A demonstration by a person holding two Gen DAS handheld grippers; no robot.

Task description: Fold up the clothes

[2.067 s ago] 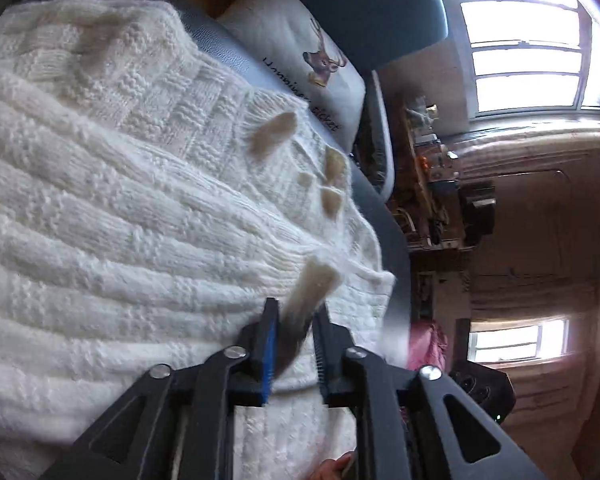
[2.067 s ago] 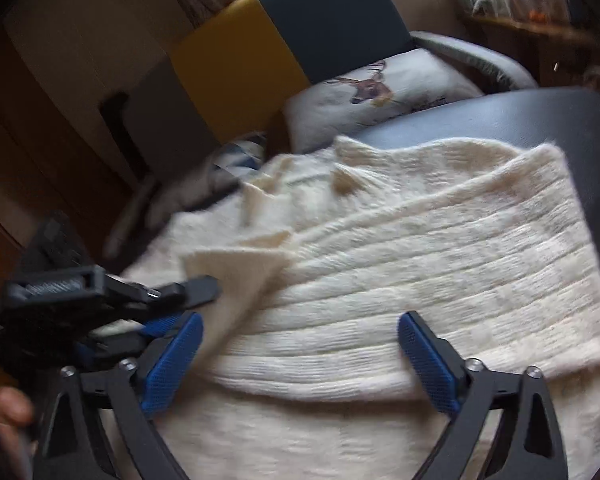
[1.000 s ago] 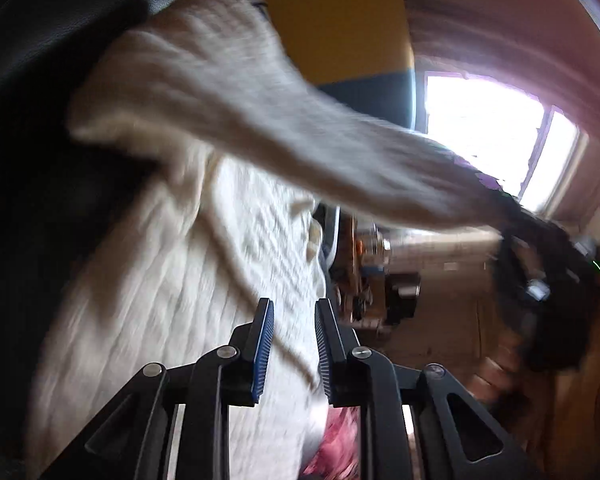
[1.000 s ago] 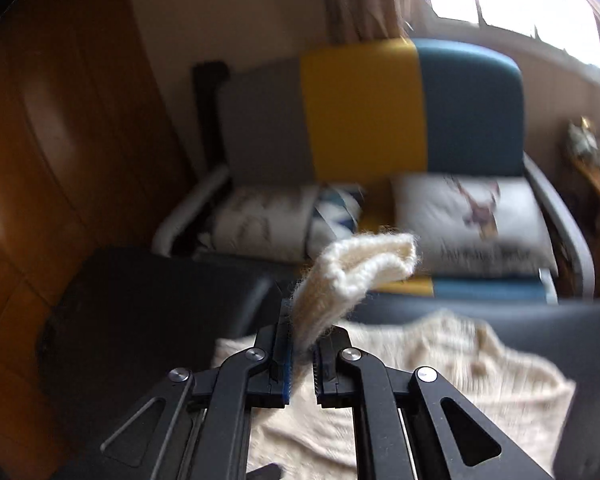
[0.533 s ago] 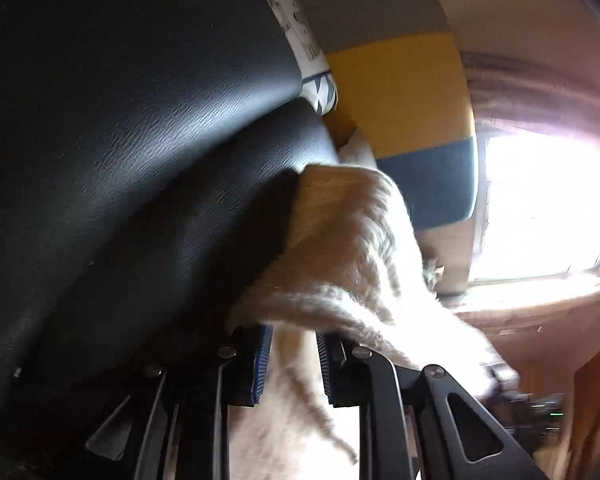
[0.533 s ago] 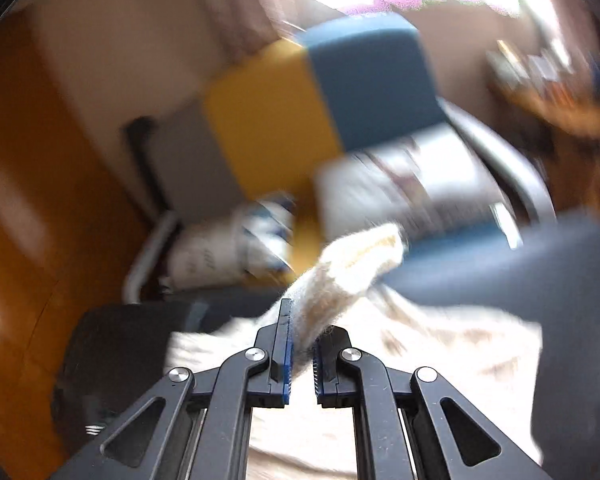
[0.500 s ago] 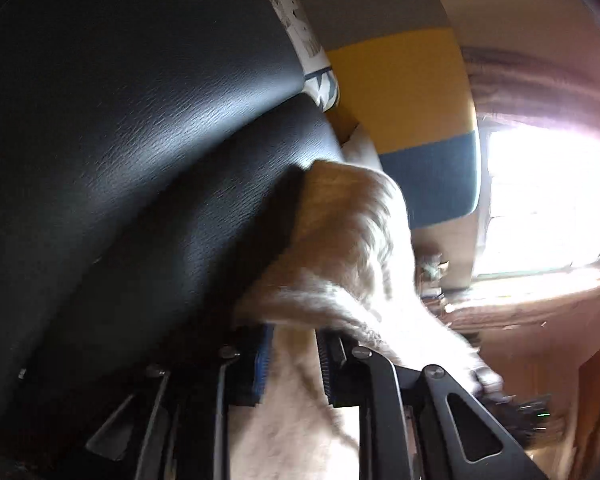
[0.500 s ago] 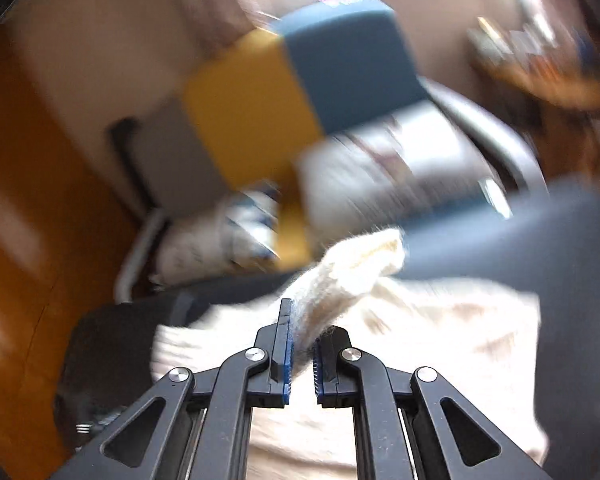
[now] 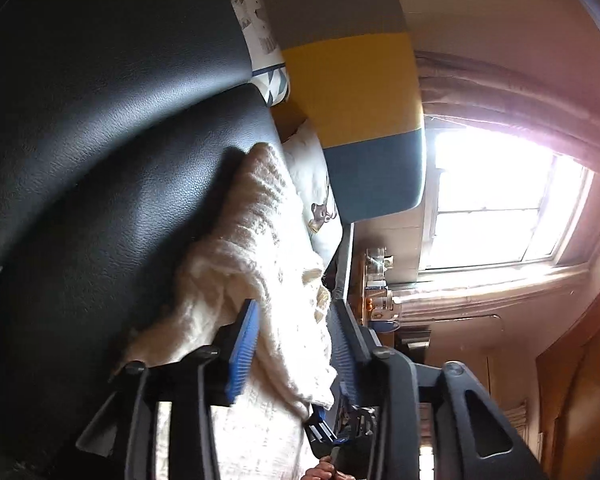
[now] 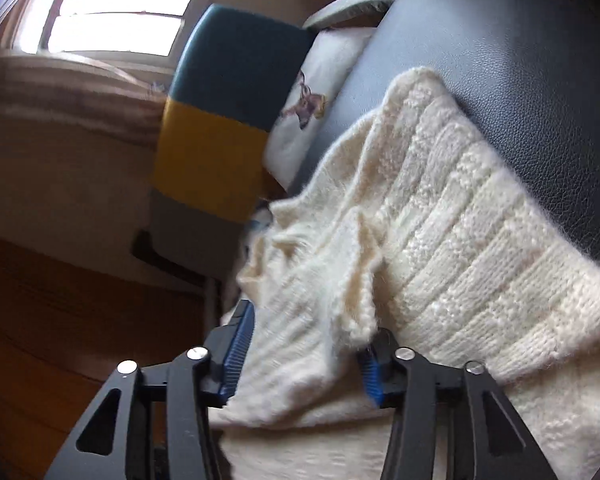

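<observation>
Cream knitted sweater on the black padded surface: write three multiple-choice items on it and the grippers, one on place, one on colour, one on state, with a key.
1. Where does the cream knitted sweater lie?
A. on the black leather-like padded surface
B. on the wooden floor
C. on a windowsill

2. What colour are the pads on the gripper fingers?
A. red
B. blue
C. white

3. How do the jaws of the left gripper and the right gripper stand?
A. both shut tight on nothing
B. one missing
C. both apart, with knit between them

Key: 1 A, dark cushion shows beside and under the knit; 2 B, blue ribbed pads in both views; 3 C, wide gaps, sweater folds lying between.
</observation>
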